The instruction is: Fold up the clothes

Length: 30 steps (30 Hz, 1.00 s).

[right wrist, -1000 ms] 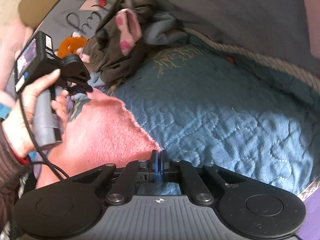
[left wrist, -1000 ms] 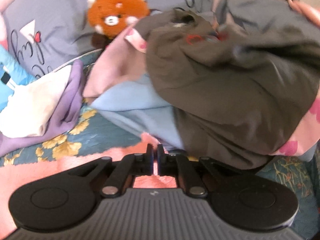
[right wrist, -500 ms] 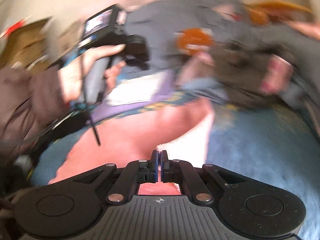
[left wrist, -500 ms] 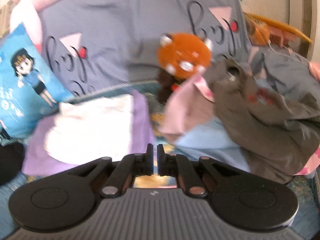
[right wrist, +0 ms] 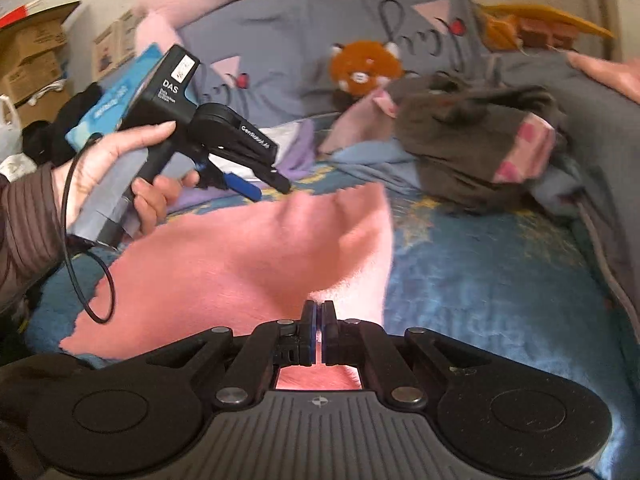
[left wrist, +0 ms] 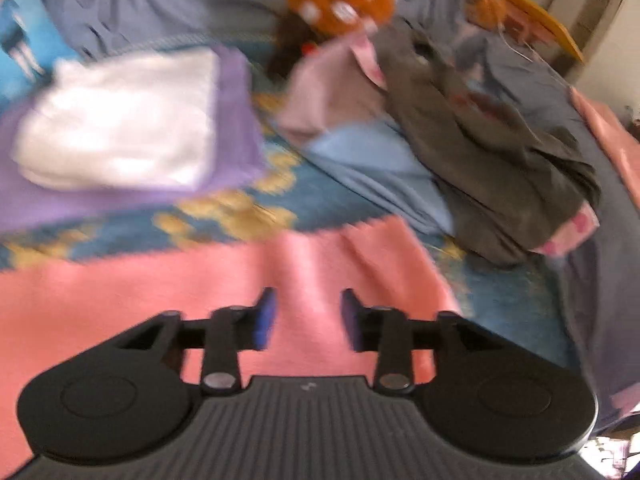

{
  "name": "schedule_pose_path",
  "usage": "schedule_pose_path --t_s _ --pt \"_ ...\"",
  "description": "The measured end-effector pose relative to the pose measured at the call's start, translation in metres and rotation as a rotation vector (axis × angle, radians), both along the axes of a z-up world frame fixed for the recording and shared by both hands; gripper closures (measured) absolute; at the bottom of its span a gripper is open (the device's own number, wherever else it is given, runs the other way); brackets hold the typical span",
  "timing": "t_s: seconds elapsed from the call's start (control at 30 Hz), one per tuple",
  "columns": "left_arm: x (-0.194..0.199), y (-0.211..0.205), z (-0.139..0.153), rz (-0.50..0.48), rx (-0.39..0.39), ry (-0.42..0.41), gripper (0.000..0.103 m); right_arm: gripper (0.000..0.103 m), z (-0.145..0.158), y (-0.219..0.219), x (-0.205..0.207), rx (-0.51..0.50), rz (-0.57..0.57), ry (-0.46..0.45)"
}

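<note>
A pink fleece cloth (right wrist: 240,264) lies spread on the blue bedspread, with its right edge lifted. My right gripper (right wrist: 318,312) is shut on that edge; pale pink fabric shows between its pads. In the left wrist view the same pink cloth (left wrist: 200,292) lies under my left gripper (left wrist: 306,314). Its jaws are opening and nothing is pinched between them. The right wrist view shows a hand holding the left gripper (right wrist: 264,188) above the cloth's far edge. A heap of unfolded clothes topped by a dark olive garment (right wrist: 460,136) (left wrist: 492,160) sits behind.
A folded white piece on a purple one (left wrist: 120,128) lies at the back left. A red panda plush (right wrist: 364,68) leans on a grey lettered pillow (right wrist: 320,28). A blue cushion (right wrist: 108,104) and cardboard boxes (right wrist: 32,60) are at the left. Bare blue quilt (right wrist: 500,280) stretches right.
My left gripper swung away from the clothes heap, came over the pink cloth and opened from shut. My right gripper rose and rolled level, still pinching the pink cloth's edge.
</note>
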<state>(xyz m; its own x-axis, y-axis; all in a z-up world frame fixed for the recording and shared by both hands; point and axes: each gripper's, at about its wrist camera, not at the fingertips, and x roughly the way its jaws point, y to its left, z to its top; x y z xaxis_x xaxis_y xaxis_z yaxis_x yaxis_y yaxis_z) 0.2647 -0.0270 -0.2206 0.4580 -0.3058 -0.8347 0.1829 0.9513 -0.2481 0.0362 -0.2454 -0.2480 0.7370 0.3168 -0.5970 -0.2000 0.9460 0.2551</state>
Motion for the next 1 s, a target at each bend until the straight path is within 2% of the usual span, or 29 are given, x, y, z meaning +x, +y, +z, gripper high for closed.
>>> schedule_pose_path --t_s 0.07,0.13,0.3,0.77,0.83,0.87,0.9,1.0 --pt "0.003 -0.011 -0.014 0.005 -0.087 0.053 0.048 0.101 -0.004 -0.008 -0.001 0.013 -0.023 0.009" --pt "0.013 -0.014 -0.029 0.047 -0.184 0.13 0.048 0.101 -0.008 -0.014 -0.003 0.028 -0.037 0.013" --pt "0.035 -0.01 -0.062 0.196 -0.303 0.249 0.048 0.101 -0.015 -0.027 -0.004 0.083 -0.07 0.022" --pt "0.07 -0.014 -0.073 0.243 -0.389 0.275 0.05 0.101 -0.025 -0.04 0.004 0.122 -0.102 0.046" --pt "0.074 -0.016 -0.074 0.261 -0.387 0.261 0.061 0.101 -0.025 -0.04 0.004 0.12 -0.104 0.049" --pt "0.076 -0.017 -0.077 0.257 -0.388 0.264 0.077 0.101 -0.026 -0.04 0.004 0.119 -0.103 0.05" --pt "0.077 -0.019 -0.08 0.253 -0.388 0.268 0.088 0.101 -0.026 -0.039 0.004 0.118 -0.102 0.051" --pt "0.08 -0.022 -0.087 0.242 -0.392 0.278 0.096 0.101 -0.026 -0.039 0.004 0.115 -0.1 0.054"
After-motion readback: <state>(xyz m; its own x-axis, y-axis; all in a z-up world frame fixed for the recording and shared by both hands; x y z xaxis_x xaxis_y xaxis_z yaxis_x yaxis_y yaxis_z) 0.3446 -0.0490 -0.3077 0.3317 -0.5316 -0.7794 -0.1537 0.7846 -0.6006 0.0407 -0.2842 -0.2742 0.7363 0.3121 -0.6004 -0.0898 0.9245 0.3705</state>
